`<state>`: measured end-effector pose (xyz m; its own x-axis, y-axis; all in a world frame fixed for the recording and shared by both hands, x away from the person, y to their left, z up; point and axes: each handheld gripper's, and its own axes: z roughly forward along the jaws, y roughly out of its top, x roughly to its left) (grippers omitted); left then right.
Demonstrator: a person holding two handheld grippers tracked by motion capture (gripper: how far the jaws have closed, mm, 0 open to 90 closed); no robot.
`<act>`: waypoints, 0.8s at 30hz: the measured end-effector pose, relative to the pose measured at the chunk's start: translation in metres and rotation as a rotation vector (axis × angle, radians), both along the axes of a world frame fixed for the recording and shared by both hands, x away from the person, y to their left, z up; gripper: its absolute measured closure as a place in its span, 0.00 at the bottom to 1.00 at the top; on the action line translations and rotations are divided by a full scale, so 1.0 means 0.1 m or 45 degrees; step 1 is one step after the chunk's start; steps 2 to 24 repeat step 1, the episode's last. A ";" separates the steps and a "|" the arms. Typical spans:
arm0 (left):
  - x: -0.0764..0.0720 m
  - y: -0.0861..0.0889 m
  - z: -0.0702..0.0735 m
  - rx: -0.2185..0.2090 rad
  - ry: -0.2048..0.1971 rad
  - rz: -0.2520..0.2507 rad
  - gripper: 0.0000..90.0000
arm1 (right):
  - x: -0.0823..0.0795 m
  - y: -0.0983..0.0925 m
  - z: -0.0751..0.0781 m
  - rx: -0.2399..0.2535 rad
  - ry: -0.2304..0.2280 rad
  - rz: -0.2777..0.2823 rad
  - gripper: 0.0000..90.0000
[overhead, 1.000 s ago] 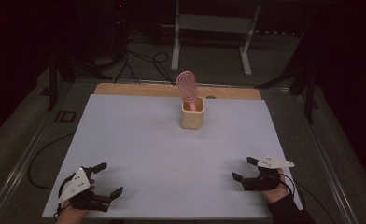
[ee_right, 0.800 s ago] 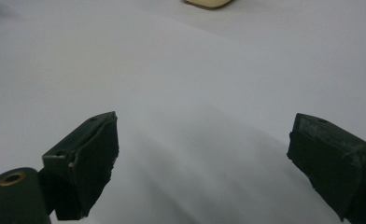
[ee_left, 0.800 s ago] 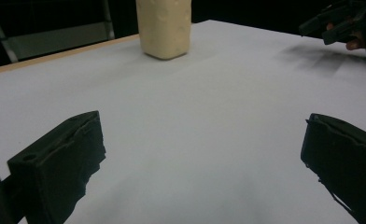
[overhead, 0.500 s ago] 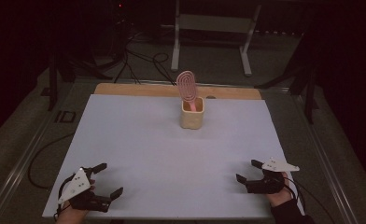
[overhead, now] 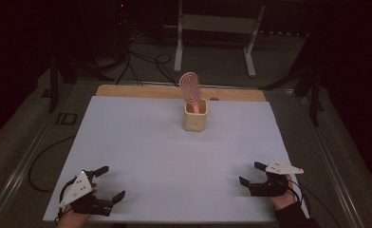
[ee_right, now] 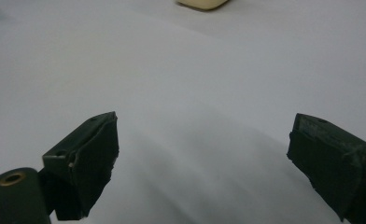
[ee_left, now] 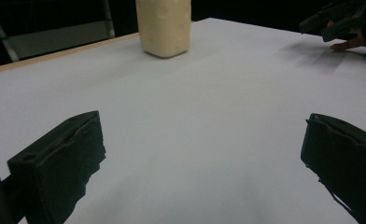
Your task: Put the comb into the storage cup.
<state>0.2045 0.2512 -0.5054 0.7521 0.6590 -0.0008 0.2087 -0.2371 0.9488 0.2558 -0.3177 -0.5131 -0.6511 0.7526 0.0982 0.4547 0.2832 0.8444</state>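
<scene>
A white surface [overhead: 141, 142] is seen from above, with a strip of bare wood [overhead: 127, 91] along its far edge. Near the far middle of the surface a cream-coloured cup [overhead: 195, 115] is set upright, and a pink paddle-shaped utensil [overhead: 190, 88] with oval ridges on its head is stood in it, its head raised above the rim and tilted slightly to the left.

The left gripper [overhead: 109, 182] is held at the near left corner of the surface, its jaws spread wide apart and nothing gripped between them. In the left gripper view [ee_left: 202, 154], only bare white surface is seen between the two black jaws, and the cup [ee_left: 163, 25] is seen farther off, to the left of the centre line.

The right gripper [overhead: 251, 173] is held at the near right corner, well apart from the cup, with its jaws likewise spread apart and nothing held. In the right gripper view [ee_right: 202, 151], plain surface lies between the jaws, and the base of the cup [ee_right: 202, 3] is caught at the top edge.

Both grippers are kept well apart from each other and from the cup. Beyond the surface, a dim floor with cables [overhead: 141, 59] and a metal stand [overhead: 217, 28] is made out.
</scene>
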 end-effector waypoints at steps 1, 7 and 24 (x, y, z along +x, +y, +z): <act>0.00 0.00 0.00 0.002 0.000 -0.001 0.00 | 0.00 0.00 0.00 -0.001 -0.007 0.004 0.09; 0.00 0.00 0.00 0.002 0.000 -0.001 0.00 | 0.00 0.00 0.00 -0.001 -0.007 0.004 0.09; 0.00 0.00 0.00 0.002 0.000 -0.001 0.00 | 0.00 0.00 0.00 -0.001 -0.007 0.004 0.09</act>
